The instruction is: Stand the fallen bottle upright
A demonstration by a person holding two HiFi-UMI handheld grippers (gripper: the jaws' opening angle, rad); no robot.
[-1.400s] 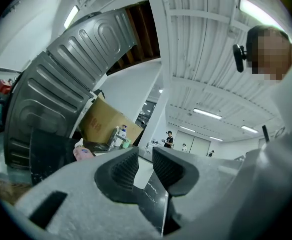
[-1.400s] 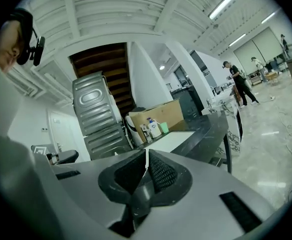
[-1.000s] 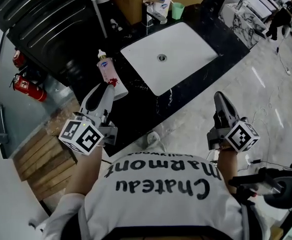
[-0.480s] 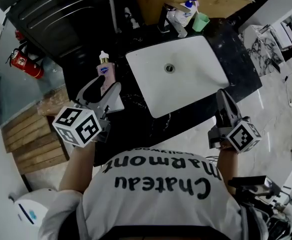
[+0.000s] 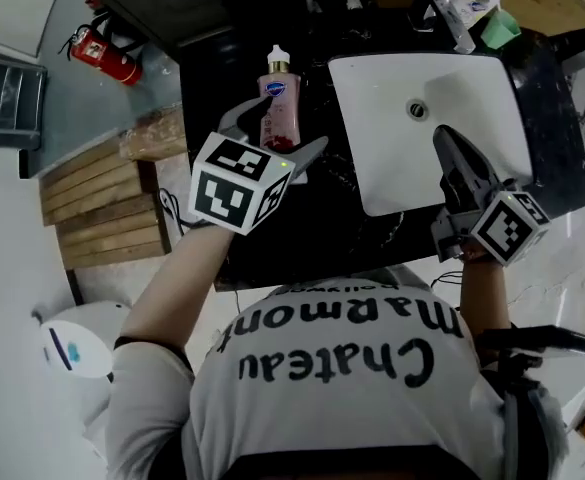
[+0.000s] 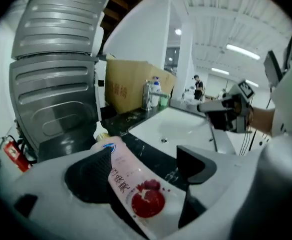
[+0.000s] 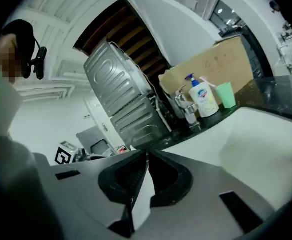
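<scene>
Left gripper (image 6: 146, 156): jaws spread wide, having just been opening. The bottle (image 6: 132, 186) sits between them, close against the left-hand jaw with clear space to the other. No pad is seen pressing on it.

Right gripper (image 7: 146, 159): jaws pressed together, nothing between them, held out over the white sink (image 5: 472, 88).

The bottle appears to lie on its side on the black counter (image 5: 322, 218), just left of the sink. Its cap points away from the person and its red fruit label faces up.

Assessment: the approach to the grasp is in hand; uprighting has not yet begun. The next move calls for closing the left jaws squarely across the body, then tipping it base-down onto the counter, taking care that the smooth plastic does not slip
</scene>
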